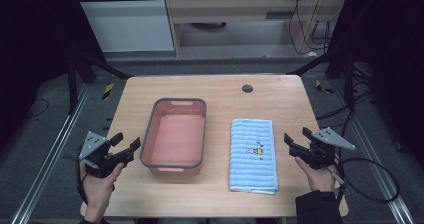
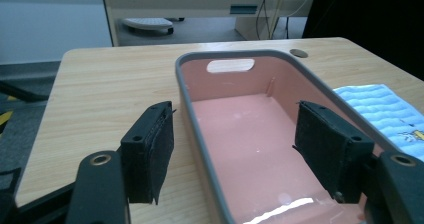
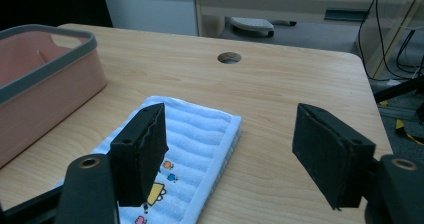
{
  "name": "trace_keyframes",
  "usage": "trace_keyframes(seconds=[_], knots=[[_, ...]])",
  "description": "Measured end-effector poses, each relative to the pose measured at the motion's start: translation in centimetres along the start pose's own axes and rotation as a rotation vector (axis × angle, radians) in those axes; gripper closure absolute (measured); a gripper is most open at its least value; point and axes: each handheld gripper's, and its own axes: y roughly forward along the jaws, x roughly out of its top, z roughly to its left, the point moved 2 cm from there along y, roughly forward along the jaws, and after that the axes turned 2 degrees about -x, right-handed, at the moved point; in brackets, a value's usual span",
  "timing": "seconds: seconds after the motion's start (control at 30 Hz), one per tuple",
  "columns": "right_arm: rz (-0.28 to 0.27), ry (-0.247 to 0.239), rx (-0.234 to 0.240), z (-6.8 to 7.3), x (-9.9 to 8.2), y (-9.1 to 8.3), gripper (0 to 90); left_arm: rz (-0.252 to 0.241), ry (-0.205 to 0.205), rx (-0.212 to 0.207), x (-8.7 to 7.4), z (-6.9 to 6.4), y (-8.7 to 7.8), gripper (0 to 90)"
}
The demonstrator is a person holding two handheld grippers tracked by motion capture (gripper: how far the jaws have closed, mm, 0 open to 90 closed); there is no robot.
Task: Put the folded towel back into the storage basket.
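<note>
A pink basin with a grey rim (image 1: 148, 134) stands empty on the wooden table, left of centre. To its right lies a folded blue striped towel (image 1: 253, 154) with a small cartoon print. My left gripper (image 1: 126, 141) is held just left of the basin, open, with nothing between its jaws. In the left gripper view the left gripper (image 2: 235, 119) straddles the basin's near left rim (image 2: 186, 91) without touching it. My right gripper (image 1: 297, 135) hovers right of the towel, open and empty. In the right gripper view the towel (image 3: 195, 134) lies under its left jaw.
A round cable hole (image 1: 247, 88) sits near the table's far edge. Bare wood (image 1: 150, 91) runs behind the basin and towel. Black frame bars flank the table, and a cabinet with cables stands beyond it. The towel's corner (image 2: 385, 106) shows right of the basin.
</note>
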Motion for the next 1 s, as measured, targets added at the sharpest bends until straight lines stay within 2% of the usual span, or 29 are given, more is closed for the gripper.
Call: trace_keyframes(seconds=[0.53, 0.8, 1.0], knots=[[0.010, -0.032, 0.020, 0.4, 1.3, 0.1, 34.0, 0.009, 0.066, -0.039, 0.2, -3.5, 0.9, 31.2], [0.008, -0.037, 0.048, 1.0, 2.3, 0.8, 33.7, 0.011, 0.076, -0.068, 0.5, -5.0, 1.6, 31.3], [-0.005, -0.037, 0.040, 1.1, 3.0, 1.0, 33.9, 0.004, 0.091, -0.093, 0.9, -6.2, 2.2, 31.9]])
